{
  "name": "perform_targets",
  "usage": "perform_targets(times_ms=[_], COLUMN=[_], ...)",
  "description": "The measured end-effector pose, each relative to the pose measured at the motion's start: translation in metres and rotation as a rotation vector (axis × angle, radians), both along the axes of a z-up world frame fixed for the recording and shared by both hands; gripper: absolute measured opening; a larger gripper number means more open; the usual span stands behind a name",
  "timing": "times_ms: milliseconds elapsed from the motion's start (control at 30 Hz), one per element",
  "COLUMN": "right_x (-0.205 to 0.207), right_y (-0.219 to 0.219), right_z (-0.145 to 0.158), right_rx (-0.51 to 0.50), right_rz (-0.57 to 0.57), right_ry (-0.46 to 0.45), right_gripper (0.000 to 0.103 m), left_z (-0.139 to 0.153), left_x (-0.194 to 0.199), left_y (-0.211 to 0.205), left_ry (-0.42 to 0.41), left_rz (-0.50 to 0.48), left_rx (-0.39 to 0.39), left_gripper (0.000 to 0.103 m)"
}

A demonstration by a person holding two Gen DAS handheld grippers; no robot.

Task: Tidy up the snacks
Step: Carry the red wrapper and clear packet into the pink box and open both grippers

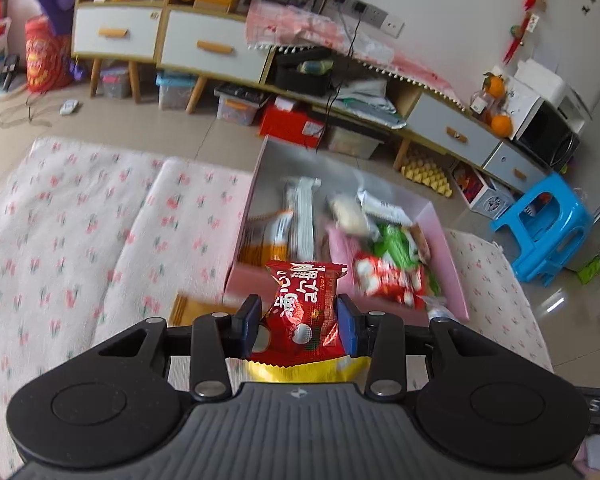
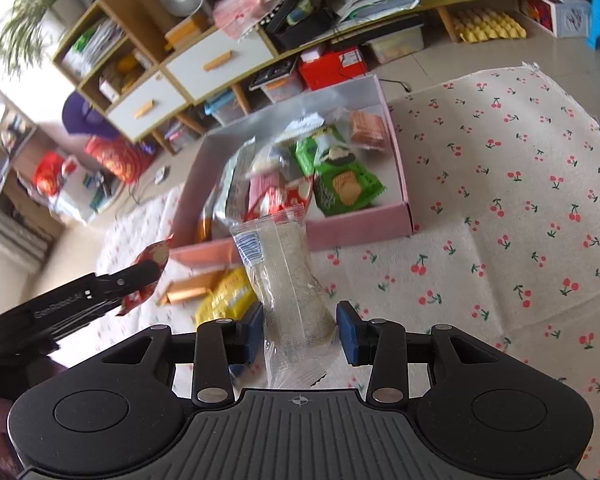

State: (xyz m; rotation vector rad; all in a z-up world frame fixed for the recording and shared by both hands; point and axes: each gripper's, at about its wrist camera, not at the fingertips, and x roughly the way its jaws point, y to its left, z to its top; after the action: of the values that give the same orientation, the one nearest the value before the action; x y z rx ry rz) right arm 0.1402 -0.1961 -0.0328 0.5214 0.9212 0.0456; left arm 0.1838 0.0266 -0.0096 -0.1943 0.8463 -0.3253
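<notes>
My left gripper (image 1: pixel 299 320) is shut on a red snack packet (image 1: pixel 300 312) with white lettering, held above the cloth just short of the pink box (image 1: pixel 448 252). The box holds several snack packets (image 1: pixel 388 276). My right gripper (image 2: pixel 300 326) is shut on a clear wrapped pastry packet (image 2: pixel 288 280), held before the same pink box (image 2: pixel 360 226), which holds green, red and silver packets. The left gripper with its red packet (image 2: pixel 150 264) shows at the left of the right wrist view.
A yellow packet (image 2: pixel 224 296) and an orange flat packet (image 2: pixel 188 288) lie on the cherry-print cloth (image 2: pixel 520 200) in front of the box. Low cabinets (image 1: pixel 212 44) with drawers, storage bins and a blue stool (image 1: pixel 540 224) stand beyond on the tiled floor.
</notes>
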Motion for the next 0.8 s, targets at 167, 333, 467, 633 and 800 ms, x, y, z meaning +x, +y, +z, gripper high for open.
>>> perform_targets(times_ms=[167,333,467,633,800], right_x=[0.008,0.032,0.058,0.095,0.125], right_y=[-0.011,-0.015,-0.012,-0.001,0.010], right_z=[0.003,0.010,0.008,0.001,-0.004], right_rx=[0.041,0.075,0.086,0.075,0.106], right_rz=[-0.061,-0.086,-0.091,-0.092,-0.098], right_ry=[-0.020,-0.056,-0.062,-0.044,-0.032], right_gripper=[0.038,0.038,0.038,0.038,0.038], left_z=[-0.011,-0.020,-0.022,-0.019,-0.017], left_x=[0.025,0.040,0.043,0.038,0.036], left_y=[-0.006,-0.010,-0.009,-0.005,0.001], left_ry=[-0.021,-0.044,-0.045,-0.065,-0.045], left_rz=[0.010,0.015,-0.017,-0.034,-0.043], left_rx=[-0.028,-0.048,-0.045,-0.031,-0.007], left_gripper=[0.037,0.037,0.038,0.048,0.049])
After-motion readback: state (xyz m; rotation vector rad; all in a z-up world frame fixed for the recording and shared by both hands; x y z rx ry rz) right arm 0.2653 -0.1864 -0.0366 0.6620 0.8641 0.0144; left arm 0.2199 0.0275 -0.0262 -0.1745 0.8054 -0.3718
